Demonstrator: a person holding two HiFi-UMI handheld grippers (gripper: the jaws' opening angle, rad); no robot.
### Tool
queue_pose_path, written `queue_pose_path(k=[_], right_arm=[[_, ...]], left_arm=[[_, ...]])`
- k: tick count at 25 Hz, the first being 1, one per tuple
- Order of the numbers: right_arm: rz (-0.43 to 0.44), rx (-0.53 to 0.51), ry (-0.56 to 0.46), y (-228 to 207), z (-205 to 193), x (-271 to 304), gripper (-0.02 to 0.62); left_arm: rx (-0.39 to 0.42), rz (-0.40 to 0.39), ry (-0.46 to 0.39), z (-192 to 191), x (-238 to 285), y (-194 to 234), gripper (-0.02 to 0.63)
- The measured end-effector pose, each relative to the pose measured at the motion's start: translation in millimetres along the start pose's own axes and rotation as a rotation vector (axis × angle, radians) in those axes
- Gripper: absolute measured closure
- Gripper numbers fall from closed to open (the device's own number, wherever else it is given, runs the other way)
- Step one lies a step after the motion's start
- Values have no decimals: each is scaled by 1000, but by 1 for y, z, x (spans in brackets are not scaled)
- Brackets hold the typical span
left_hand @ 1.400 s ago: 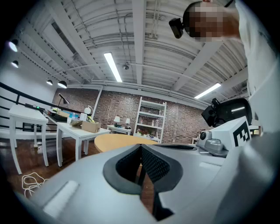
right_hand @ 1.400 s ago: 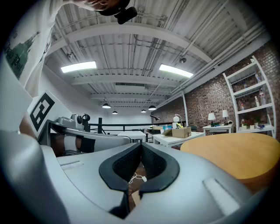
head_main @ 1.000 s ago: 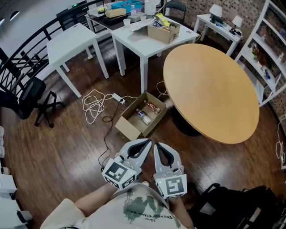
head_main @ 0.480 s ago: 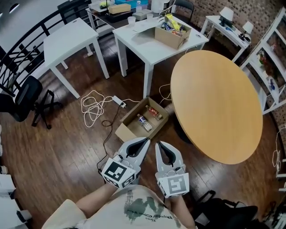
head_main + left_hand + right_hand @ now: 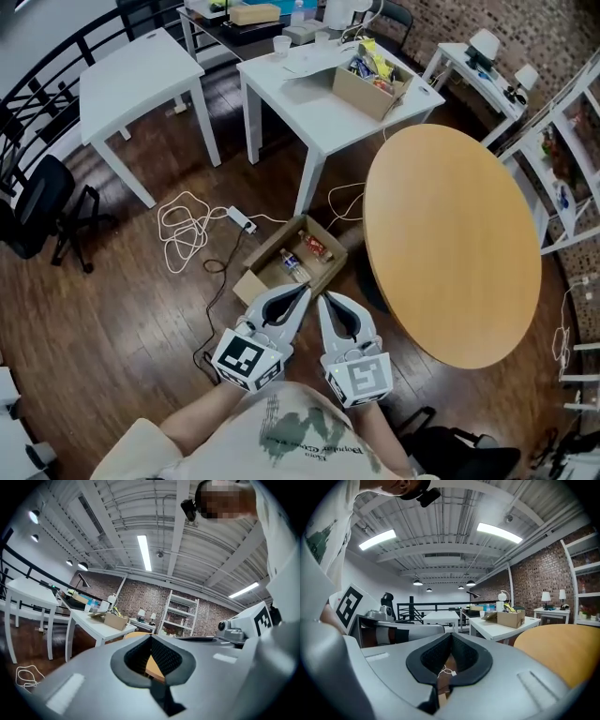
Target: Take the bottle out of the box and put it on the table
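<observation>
The left gripper (image 5: 302,293) and the right gripper (image 5: 324,300) are hovering side by side in front of the person's chest, each with jaws clenched on nothing; the bottle (image 5: 291,266) is lying inside the open cardboard box (image 5: 251,281); the box is sitting on the wooden floor (image 5: 141,309) just beyond the gripper tips, beside the round table (image 5: 450,234).

Your head camera is looking steeply down past your chest, from well above, at the left gripper (image 5: 302,291), the right gripper (image 5: 322,300), the open box (image 5: 272,249) and the round table (image 5: 450,234). Each gripper camera is sitting right behind its own jaws and facing out roughly level across the room, catching the other gripper at its edge. All three views are sharing the white table (image 5: 319,108) and the round table.
</observation>
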State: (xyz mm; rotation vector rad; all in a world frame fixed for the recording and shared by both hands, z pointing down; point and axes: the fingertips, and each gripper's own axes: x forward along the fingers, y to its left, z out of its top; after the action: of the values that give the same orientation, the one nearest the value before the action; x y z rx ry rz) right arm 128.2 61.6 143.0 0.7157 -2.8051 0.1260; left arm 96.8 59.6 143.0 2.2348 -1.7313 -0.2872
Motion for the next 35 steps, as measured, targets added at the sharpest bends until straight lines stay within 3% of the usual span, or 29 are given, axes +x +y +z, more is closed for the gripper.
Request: queue_pose_path(k=[14, 22, 28, 32, 35], right_arm=[[49, -16, 61, -31, -7, 79, 595], [172, 11, 119, -49, -41, 123, 595], [280, 70, 219, -78, -96, 164, 580], [306, 81, 278, -99, -136, 197, 571], [335, 111, 322, -103, -169, 222, 563]], left_arm=[[-67, 28, 30, -9, 39, 65, 606], [-137, 158, 56, -40, 58, 106, 606], [-187, 284, 102, -82, 89, 136, 606], [-212, 342, 159, -124, 101, 156, 606], [-253, 428, 172, -154, 99, 183, 606]])
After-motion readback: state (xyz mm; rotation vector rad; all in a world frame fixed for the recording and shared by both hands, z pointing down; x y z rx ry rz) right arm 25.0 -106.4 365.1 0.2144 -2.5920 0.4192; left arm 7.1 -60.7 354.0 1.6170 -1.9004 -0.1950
